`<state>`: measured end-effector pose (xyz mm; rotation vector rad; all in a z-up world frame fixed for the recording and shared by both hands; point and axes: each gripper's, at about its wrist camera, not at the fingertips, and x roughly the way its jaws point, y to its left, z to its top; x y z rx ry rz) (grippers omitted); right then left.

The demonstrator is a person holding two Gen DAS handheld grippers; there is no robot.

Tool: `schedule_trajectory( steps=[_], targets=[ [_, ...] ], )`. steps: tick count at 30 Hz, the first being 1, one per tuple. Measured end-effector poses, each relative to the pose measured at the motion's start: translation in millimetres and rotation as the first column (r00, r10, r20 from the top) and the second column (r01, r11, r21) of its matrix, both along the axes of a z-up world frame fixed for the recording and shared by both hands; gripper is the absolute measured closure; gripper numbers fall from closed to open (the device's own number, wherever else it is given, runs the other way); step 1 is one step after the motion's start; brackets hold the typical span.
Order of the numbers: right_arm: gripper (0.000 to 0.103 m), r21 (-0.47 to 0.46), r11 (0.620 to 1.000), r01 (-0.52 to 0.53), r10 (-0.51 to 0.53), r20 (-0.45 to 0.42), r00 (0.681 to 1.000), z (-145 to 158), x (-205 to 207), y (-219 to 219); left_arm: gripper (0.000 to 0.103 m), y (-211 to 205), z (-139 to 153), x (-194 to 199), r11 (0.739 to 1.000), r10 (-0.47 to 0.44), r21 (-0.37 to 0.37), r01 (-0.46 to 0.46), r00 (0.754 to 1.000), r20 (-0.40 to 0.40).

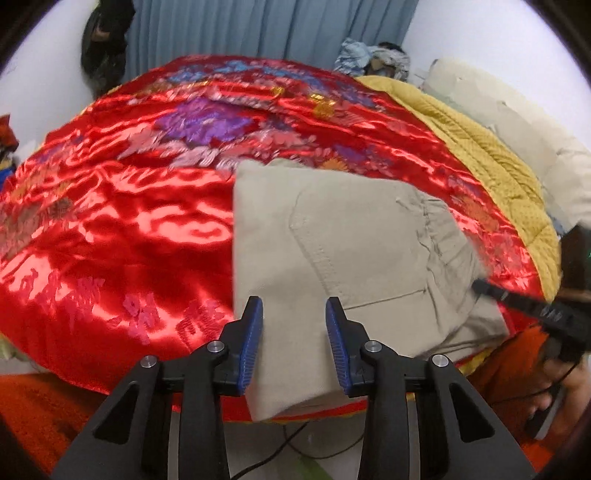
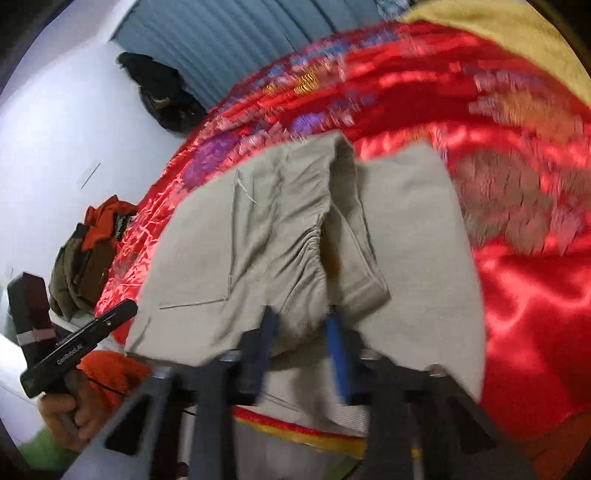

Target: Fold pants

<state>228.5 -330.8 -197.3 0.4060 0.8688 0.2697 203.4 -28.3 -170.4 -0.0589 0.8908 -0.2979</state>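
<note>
I see plain beige pants [image 1: 354, 243] lying on a glossy red bedspread [image 1: 122, 229] embroidered with purple, pink and gold flowers. A mustard-yellow quilted blanket [image 1: 491, 155] runs along its far right edge, and a grey-blue curtain [image 1: 258, 29] hangs behind. My left gripper [image 1: 294, 332] is black with blue ribbed pads [image 1: 251, 343]; my sleeve [image 2: 110, 369] is orange.

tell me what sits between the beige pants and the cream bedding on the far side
The left wrist view shows red satin bedspread, then a mustard quilt, between the pants and the cream bedding.
</note>
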Motion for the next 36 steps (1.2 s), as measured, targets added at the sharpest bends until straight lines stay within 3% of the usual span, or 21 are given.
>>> schedule_trajectory(
  steps=[3, 5, 7, 9, 10, 11, 13, 15, 19, 24, 27, 30, 32, 36],
  targets=[
    [0.094, -0.136, 0.991, -0.011, 0.031, 0.141, 0.989, 36, -8, 7, 0.067, -24, -7, -1, 0.996, -0.069, 0.053, 0.069, 0.998, 0.001],
    [0.094, -0.155, 0.988, -0.01, 0.024, 0.092, 0.995, 26, 3, 3, 0.067, -45, -22, 2, 0.986, -0.123, 0.112, 0.127, 0.992, -0.037],
    [0.092, -0.147, 0.989, -0.024, 0.022, -0.02, 1.0, -5, 14, -7, 0.067, -57, -33, 3, 0.973, -0.143, 0.174, 0.149, 0.989, -0.046],
    [0.085, -0.095, 0.995, -0.032, 0.029, -0.031, 0.999, -10, 9, -16, 0.067, -56, -33, 2, 0.976, -0.143, 0.161, 0.148, 0.989, -0.041],
    [0.074, -0.077, 0.997, -0.028, 0.026, -0.026, 0.999, -10, 8, -22, 0.067, -53, -32, 2, 0.979, -0.141, 0.144, 0.146, 0.989, -0.044],
    [0.052, -0.055, 0.998, -0.026, 0.025, -0.019, 1.0, -9, 5, -28, 0.067, -50, -32, 3, 0.982, -0.137, 0.121, 0.142, 0.989, -0.05],
    [0.034, 0.015, 0.998, -0.062, 0.062, 0.0, 0.998, -4, 0, -38, 0.067, -45, -34, 5, 0.987, -0.127, 0.095, 0.132, 0.99, -0.057],
    [0.034, 0.035, 0.992, -0.118, 0.119, -0.031, 0.992, -6, 8, -36, 0.067, -48, -35, 5, 0.986, -0.125, 0.1, 0.13, 0.991, -0.054],
    [0.034, -0.054, 0.977, -0.205, 0.203, -0.042, 0.978, -5, 27, -30, 0.066, -49, -35, 5, 0.986, -0.126, 0.104, 0.131, 0.991, -0.054],
    [0.04, 0.022, 0.935, -0.354, 0.353, -0.162, 0.921, -25, 68, -22, 0.066, -46, -35, 6, 0.987, -0.124, 0.092, 0.13, 0.99, -0.059],
    [0.052, 0.017, 0.922, -0.387, 0.382, -0.205, 0.901, -24, 78, -21, 0.064, -45, -36, 7, 0.988, -0.123, 0.084, 0.128, 0.991, -0.056],
    [0.07, -0.082, 0.895, -0.438, 0.413, -0.217, 0.884, -10, 74, -1, 0.063, -44, -37, 7, 0.989, -0.121, 0.082, 0.126, 0.991, -0.059],
    [0.08, -0.125, 0.89, -0.438, 0.412, -0.189, 0.891, 6, 68, 8, 0.063, -42, -33, 8, 0.99, -0.117, 0.067, 0.121, 0.991, -0.064],
    [0.085, -0.167, 0.883, -0.438, 0.425, -0.109, 0.898, 47, 50, 19, 0.063, -35, -13, 7, 0.995, -0.103, 0.012, 0.103, 0.993, -0.058]
  ],
)
